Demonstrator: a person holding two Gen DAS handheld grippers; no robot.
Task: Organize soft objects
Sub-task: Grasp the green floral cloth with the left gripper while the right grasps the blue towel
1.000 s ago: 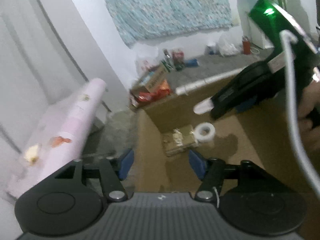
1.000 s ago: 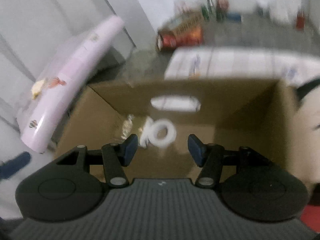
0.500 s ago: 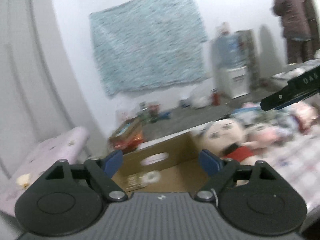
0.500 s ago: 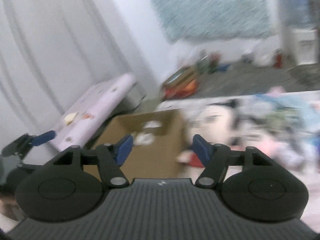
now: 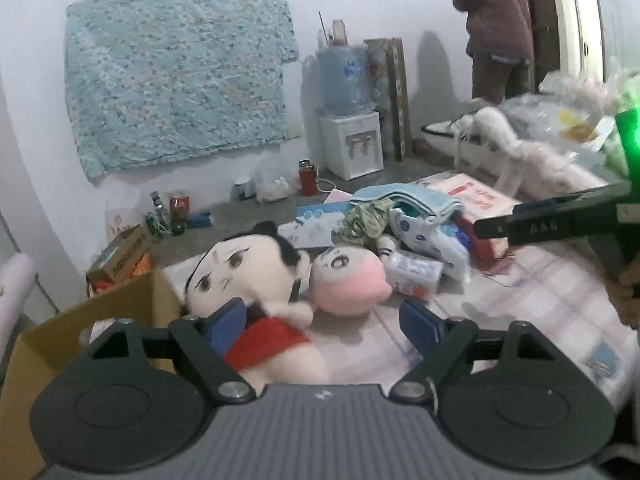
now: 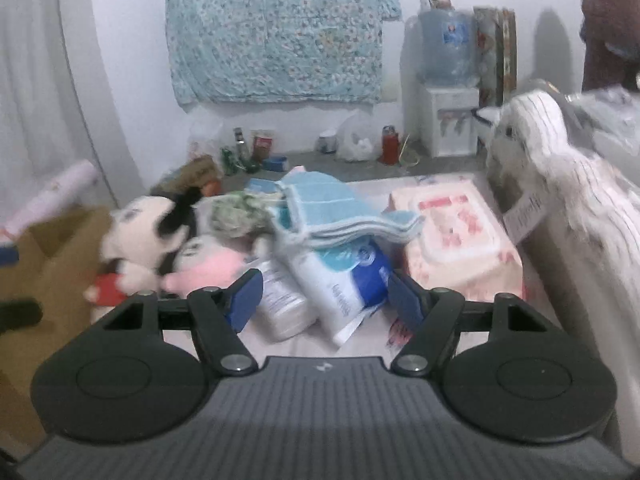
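Left claw (image 5: 324,322): jaws apart, just widened, nothing gripped; doll (image 5: 248,280) under its left pad.
Right claw (image 6: 320,300): jaws apart, just widened, empty, over wipes packs (image 6: 340,280).
Left view only: right claw's finger (image 5: 552,224) at right.
Right view only: white plush (image 6: 560,184) upright.
Both: box (image 5: 100,320) at left, bed (image 5: 540,312).

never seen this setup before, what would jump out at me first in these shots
The big-headed doll with black hair and a red outfit catches the eye first, lying at the bed's near-left edge beside a cardboard box, with a small pink plush against it. Behind them sits a jumble topped by a folded blue towel, next to a pink wipes pack. On the far wall hangs a pale blue floral cloth.
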